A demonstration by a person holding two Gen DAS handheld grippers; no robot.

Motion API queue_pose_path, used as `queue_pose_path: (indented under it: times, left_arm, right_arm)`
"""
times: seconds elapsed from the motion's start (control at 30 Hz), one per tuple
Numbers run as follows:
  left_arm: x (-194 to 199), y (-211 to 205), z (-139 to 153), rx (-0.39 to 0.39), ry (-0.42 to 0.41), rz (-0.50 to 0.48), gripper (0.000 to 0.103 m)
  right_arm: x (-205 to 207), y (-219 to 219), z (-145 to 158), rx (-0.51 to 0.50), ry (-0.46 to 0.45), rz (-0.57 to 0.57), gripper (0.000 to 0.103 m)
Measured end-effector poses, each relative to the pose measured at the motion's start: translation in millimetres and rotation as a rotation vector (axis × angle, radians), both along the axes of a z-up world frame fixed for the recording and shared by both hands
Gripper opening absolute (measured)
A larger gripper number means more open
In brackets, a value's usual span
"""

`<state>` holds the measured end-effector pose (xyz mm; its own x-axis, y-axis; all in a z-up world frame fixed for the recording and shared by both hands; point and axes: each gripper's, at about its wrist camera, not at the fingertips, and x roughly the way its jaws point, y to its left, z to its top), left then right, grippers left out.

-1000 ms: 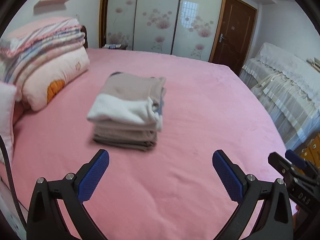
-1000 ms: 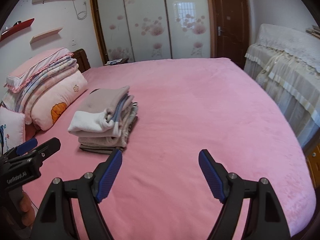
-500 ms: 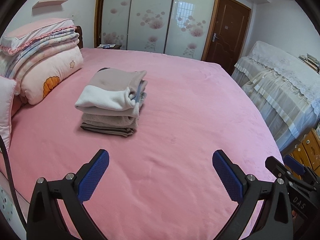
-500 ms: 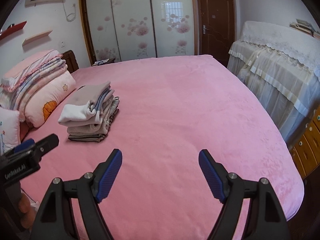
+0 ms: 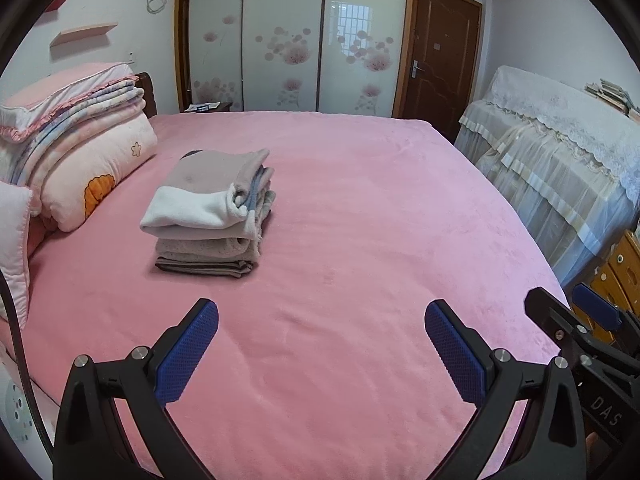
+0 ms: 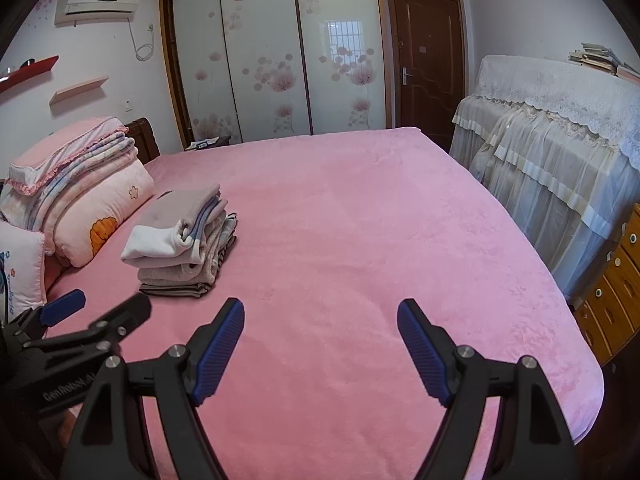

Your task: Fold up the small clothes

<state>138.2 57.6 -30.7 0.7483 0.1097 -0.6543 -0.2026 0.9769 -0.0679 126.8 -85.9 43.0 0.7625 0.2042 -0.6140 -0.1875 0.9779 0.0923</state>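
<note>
A stack of folded small clothes point(image 5: 212, 212), beige and white on top with a striped piece at the bottom, lies on the pink bed point(image 5: 360, 208) left of centre; it also shows in the right wrist view point(image 6: 182, 236). My left gripper point(image 5: 322, 316) is open and empty, held above the bed's near part, well short of the stack. My right gripper point(image 6: 320, 312) is open and empty, to the right of the stack. Each gripper shows at the edge of the other's view, the right one point(image 5: 576, 316) and the left one point(image 6: 100, 316).
Folded quilts and pillows point(image 5: 72, 136) are piled at the bed's left end. A lace-covered cabinet point(image 5: 560, 152) stands beyond the right edge, with wooden drawers point(image 6: 616, 288) beside it. Sliding wardrobe doors point(image 5: 288, 40) and a brown door point(image 5: 440, 56) are at the back.
Both grippers have pulled back and risen away from the stack, so it looks smaller and farther off. Both stay open and empty. The stack has not moved.
</note>
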Motion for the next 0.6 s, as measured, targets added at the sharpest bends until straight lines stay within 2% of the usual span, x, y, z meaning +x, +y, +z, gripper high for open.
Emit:
queue_pose_path:
  times: [0.6]
  left_arm:
    - [-9.0, -23.1, 5.7, 0.044, 0.018, 0.021, 0.102]
  right_arm:
    - [-6.6, -13.6, 0.8, -0.009, -0.002, -0.024, 0.080]
